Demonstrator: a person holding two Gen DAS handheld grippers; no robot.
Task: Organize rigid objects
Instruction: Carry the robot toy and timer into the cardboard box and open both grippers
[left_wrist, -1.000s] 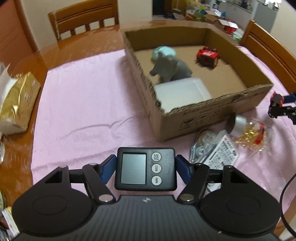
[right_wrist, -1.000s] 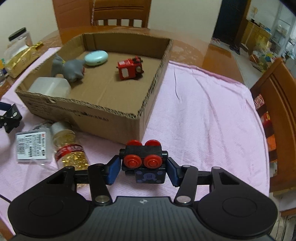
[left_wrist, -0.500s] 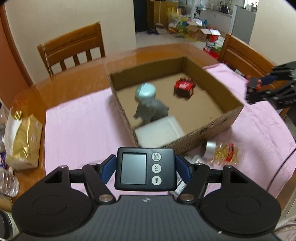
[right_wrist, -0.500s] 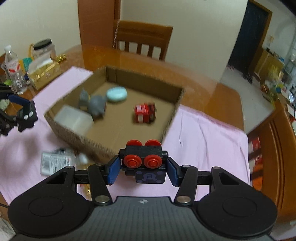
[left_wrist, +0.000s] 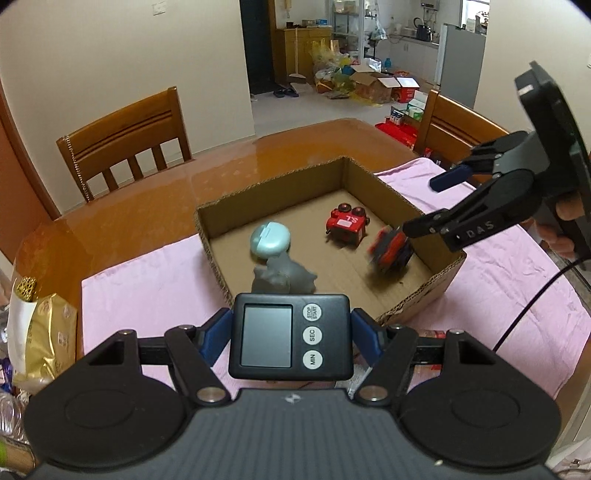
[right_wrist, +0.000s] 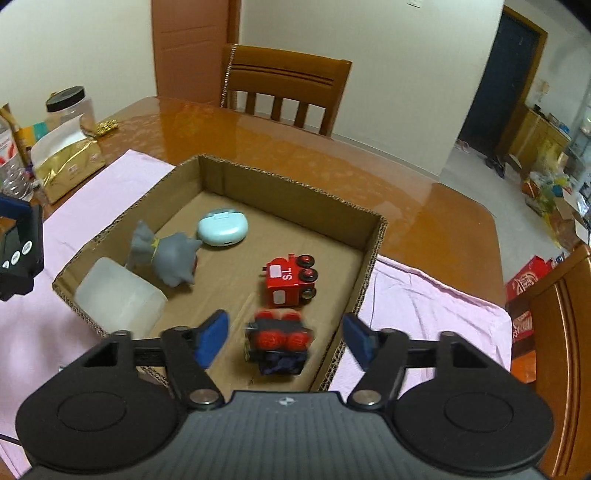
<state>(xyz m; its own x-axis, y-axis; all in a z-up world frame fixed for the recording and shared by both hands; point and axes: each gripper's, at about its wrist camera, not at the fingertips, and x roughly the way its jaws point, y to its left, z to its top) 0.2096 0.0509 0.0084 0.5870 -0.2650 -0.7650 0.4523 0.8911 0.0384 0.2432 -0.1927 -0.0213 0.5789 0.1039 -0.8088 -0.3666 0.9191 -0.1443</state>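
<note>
My left gripper (left_wrist: 290, 334) is shut on a black digital timer (left_wrist: 289, 341), held above the near side of the cardboard box (left_wrist: 439, 286). My right gripper (right_wrist: 284, 338) is open over the box's near right corner; it also shows in the left wrist view (left_wrist: 421, 205). A dark toy train car with red wheels (right_wrist: 277, 345) is blurred just below its fingers, free of them, and shows in the left wrist view (left_wrist: 389, 249). In the box lie a red toy train (right_wrist: 290, 282), a grey elephant figure (right_wrist: 168, 256), a mint case (right_wrist: 221, 230) and a white block (right_wrist: 118, 299).
The box sits on a pink cloth (right_wrist: 424, 306) on a wooden table (right_wrist: 406, 192). A gold packet (right_wrist: 68, 162) and a jar (right_wrist: 68, 107) stand at the far left. Wooden chairs (right_wrist: 286, 90) surround the table.
My right gripper moved over the box and opened, letting go of the dark train car, which is dropping into the box. My left gripper rose with the timer.
</note>
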